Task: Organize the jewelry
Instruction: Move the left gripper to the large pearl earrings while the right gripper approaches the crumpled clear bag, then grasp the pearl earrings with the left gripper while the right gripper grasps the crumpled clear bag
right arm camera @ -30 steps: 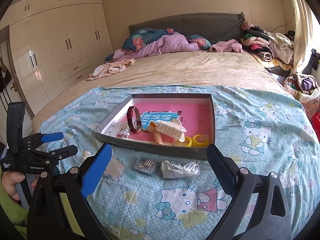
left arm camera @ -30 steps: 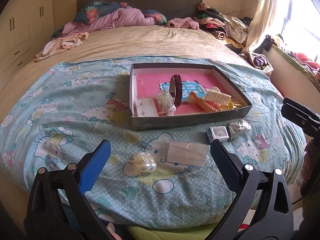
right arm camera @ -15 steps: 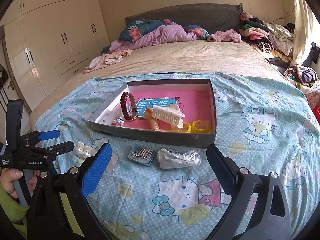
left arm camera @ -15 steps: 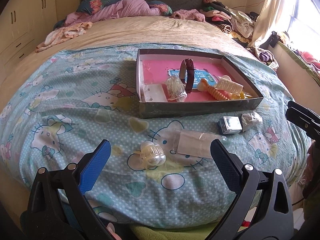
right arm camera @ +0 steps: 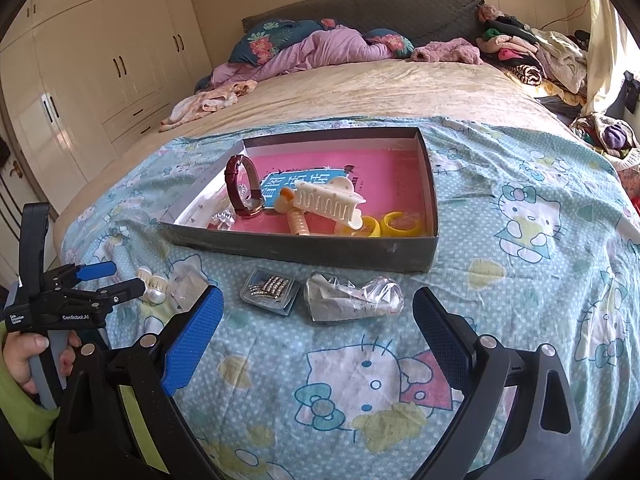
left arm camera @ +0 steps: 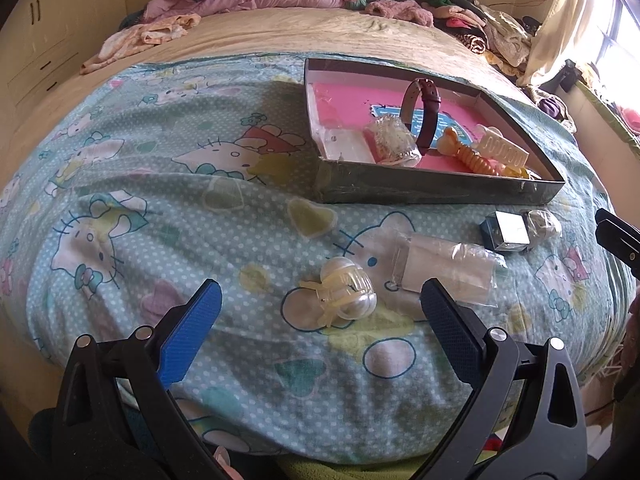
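The left tongs [left arm camera: 318,308] hang open over the near edge of the bed [left arm camera: 280,32], holding nothing. Between their fingers, on the blue cartoon-print blanket [left arm camera: 160,208], lies a pearl hair clip [left arm camera: 346,292]. Just beside it, toward the right, lies a clear plastic packet [left arm camera: 444,266].

The right tongs [right arm camera: 318,320] are also open and empty, above the blanket near the bed's near edge. Just beyond their fingers lie a small clear case of rhinestone pieces [right arm camera: 271,289] and, to its right, almost touching it, a crumpled plastic bag [right arm camera: 352,294]. In the right wrist view, a hand [right arm camera: 24,354] in a green sleeve grips the handle of the left tongs at the left edge of the frame.

Beyond these items, a shallow grey box [right arm camera: 304,250] with a pink floor sits on the blanket, its near wall close behind the case and bag. Inside, from left to right in the right wrist view:
- small clear packets at the near left corner;
- a dark red watch [right arm camera: 243,186], standing on edge;
- an orange hair clip [right arm camera: 295,216];
- a white claw clip [right arm camera: 330,202], resting on the orange one;
- two yellow rings [right arm camera: 400,224] near the near right corner.

Farther off, the bare tan part of the bed carries loose clothing and a purple quilt [right arm camera: 328,50] by the headboard. A white wardrobe [right arm camera: 100,68] stands beyond the bed's left edge.
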### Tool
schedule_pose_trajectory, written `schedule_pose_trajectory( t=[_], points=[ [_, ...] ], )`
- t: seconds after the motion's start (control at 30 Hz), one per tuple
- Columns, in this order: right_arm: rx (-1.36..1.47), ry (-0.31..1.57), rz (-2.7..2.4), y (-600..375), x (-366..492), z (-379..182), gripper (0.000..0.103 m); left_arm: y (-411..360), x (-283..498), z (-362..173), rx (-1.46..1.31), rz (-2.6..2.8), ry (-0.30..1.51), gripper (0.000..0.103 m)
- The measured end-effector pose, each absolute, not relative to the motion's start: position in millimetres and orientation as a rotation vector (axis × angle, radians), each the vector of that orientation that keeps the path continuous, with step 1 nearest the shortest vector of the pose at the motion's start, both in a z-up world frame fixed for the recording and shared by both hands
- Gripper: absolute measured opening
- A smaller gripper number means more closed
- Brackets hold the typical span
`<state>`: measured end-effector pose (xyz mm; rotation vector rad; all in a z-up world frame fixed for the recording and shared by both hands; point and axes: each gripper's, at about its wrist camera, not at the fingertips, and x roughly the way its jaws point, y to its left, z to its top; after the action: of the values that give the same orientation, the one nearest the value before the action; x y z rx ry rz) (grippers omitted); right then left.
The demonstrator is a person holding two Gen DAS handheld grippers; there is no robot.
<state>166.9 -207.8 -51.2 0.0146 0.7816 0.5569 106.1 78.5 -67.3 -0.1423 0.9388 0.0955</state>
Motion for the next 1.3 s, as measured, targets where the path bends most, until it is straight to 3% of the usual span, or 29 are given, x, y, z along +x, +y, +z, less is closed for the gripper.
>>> schedule_pose_trajectory(
  t=[0.23, 0.43, 0.6, 1.2, 1.3],
  points=[
    [0.023, 0.806, 0.539, -210, 174, -63, 0.095, 83, 109, -80, -0.194, 0.066, 0.972, 0.092],
    [0.032, 0.843, 0.507, -214, 183, -78, 0.095, 79, 112, -83, -0.188, 0.038, 0.984, 0.067],
    [0.023, 0.872, 0.488, -211, 193, -92, 0.095, 77, 120, -89, -0.189, 0.020, 1.000, 0.034],
    [-0.090, 0.881, 0.454, -183, 219, -119, 0.094, 75, 115, -74, -0.189, -0.005, 0.936, 0.034],
    [-0.113, 0.862, 0.463, -180, 218, -120, 0.082, 75, 115, -71, -0.190, -0.006, 0.927, 0.034]
  ],
)
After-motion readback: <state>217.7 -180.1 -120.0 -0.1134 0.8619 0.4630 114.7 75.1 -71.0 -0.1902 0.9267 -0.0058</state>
